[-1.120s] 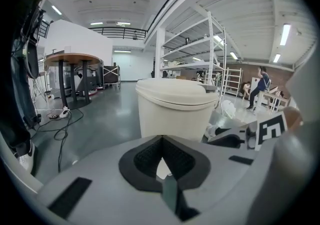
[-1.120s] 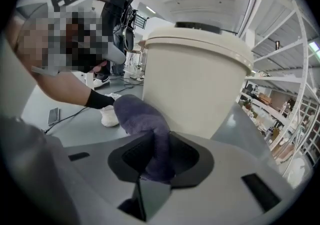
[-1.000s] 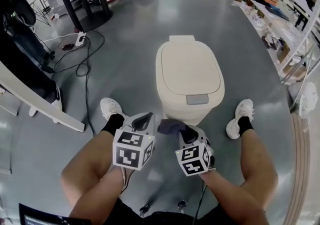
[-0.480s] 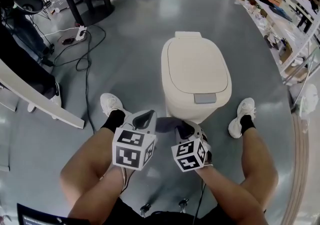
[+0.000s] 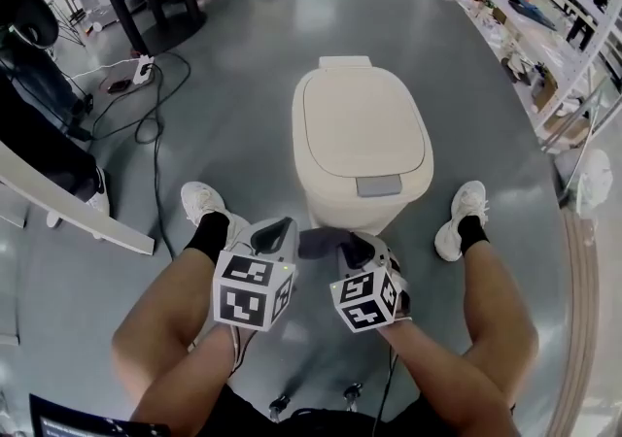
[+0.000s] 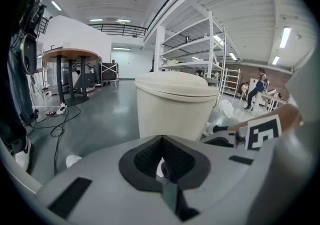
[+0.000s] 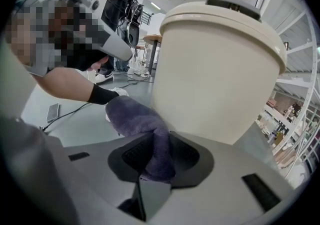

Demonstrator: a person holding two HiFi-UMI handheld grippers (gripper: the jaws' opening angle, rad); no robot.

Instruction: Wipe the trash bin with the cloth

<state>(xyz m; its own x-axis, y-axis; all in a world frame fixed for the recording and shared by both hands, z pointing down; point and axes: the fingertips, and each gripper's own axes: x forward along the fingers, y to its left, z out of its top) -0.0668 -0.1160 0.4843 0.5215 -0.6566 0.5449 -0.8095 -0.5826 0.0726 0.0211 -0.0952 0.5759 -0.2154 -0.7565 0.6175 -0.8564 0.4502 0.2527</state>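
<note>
Both near the trash bin (image 5: 360, 139), wiping not begun: my right gripper (image 7: 156, 161) jaws pinch the cloth (image 7: 137, 119), left gripper (image 6: 161, 161) jaws pressed together, empty; next, press cloth onto bin.

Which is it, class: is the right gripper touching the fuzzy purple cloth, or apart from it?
Touching. The right gripper view shows the right gripper shut on the fuzzy purple cloth, with a fold pinched between its jaws.
</note>
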